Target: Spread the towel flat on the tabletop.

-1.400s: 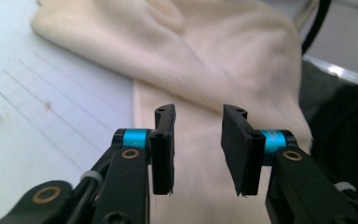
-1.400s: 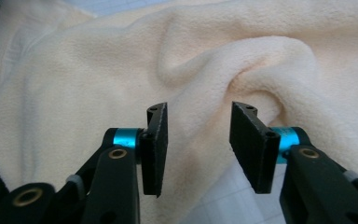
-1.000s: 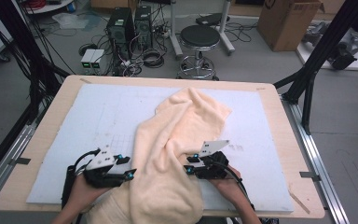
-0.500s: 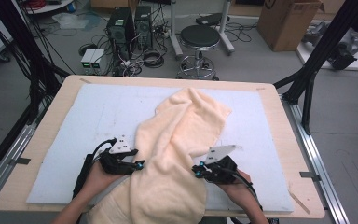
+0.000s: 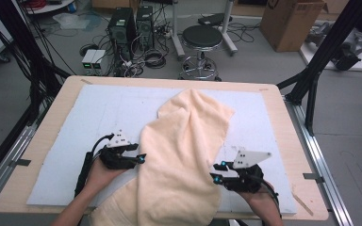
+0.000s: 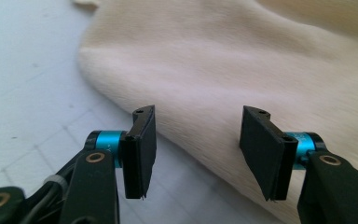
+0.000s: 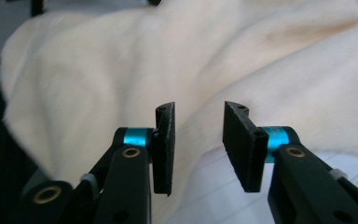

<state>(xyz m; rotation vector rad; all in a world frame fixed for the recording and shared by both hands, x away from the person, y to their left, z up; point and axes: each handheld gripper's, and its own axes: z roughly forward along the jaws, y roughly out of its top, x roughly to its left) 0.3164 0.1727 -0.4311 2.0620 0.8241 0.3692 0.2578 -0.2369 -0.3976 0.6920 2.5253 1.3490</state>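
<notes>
High view: cream, rumpled terry towel (image 5: 188,155) draped lengthwise over pale blue foam mat (image 5: 75,117), near end hanging past wooden table edge (image 5: 42,117). Left gripper (image 5: 140,158) just at towel's left border, jaws spread, nothing pinched. Right gripper (image 5: 216,172) close beside towel's right border, jaws just parted, gap empty, towel lying beyond its tips.

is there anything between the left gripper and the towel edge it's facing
Nothing visible. The left gripper has its jaws open and empty, facing the towel's edge across a short strip of bare white mat. In the high view it sits just beside that edge, with no object in between.
</notes>
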